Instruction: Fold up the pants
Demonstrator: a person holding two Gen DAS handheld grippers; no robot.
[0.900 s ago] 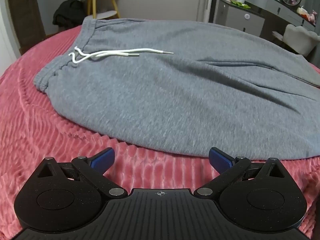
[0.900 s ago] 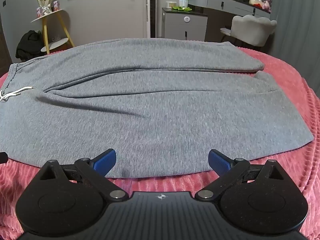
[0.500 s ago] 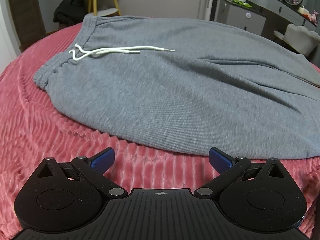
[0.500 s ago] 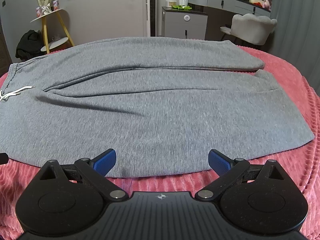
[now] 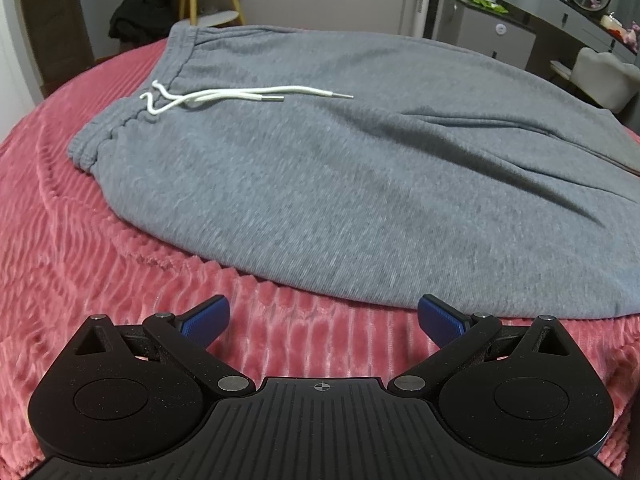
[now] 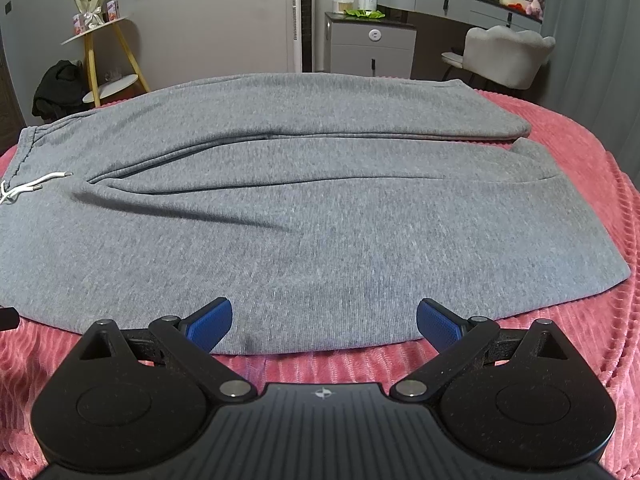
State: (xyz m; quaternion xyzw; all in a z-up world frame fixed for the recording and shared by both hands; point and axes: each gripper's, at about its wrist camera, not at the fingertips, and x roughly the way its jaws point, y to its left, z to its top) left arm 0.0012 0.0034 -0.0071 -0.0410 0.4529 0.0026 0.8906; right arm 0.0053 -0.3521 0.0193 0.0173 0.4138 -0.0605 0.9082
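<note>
Grey pants (image 6: 304,216) lie spread flat across a bed under a pink ribbed blanket (image 5: 80,264), waistband to the left and leg cuffs to the right, the two legs side by side with the far leg's inner edge lying just over the near one along the middle seam; a layout that leaves the long near edge free to be lifted for a first fold, judging by the task. The white drawstring (image 5: 240,96) trails loose over the front near the waistband, where it could get caught in a fold. The left gripper (image 5: 323,322) hovers over bare blanket just short of the hem near the waist end, its blue fingers (image 5: 206,322) wide apart and holding nothing. The right gripper (image 6: 324,322) sits just at the near hem of the lower leg, fingers (image 6: 210,324) likewise spread and empty, the left one overlapping the cloth edge in its view, though whether it touches cannot be told. Both tools face the same long edge, well apart along it, which looks like a setup for pinching that edge at two places and carrying it over towards the far side; no fold has yet been made
</note>
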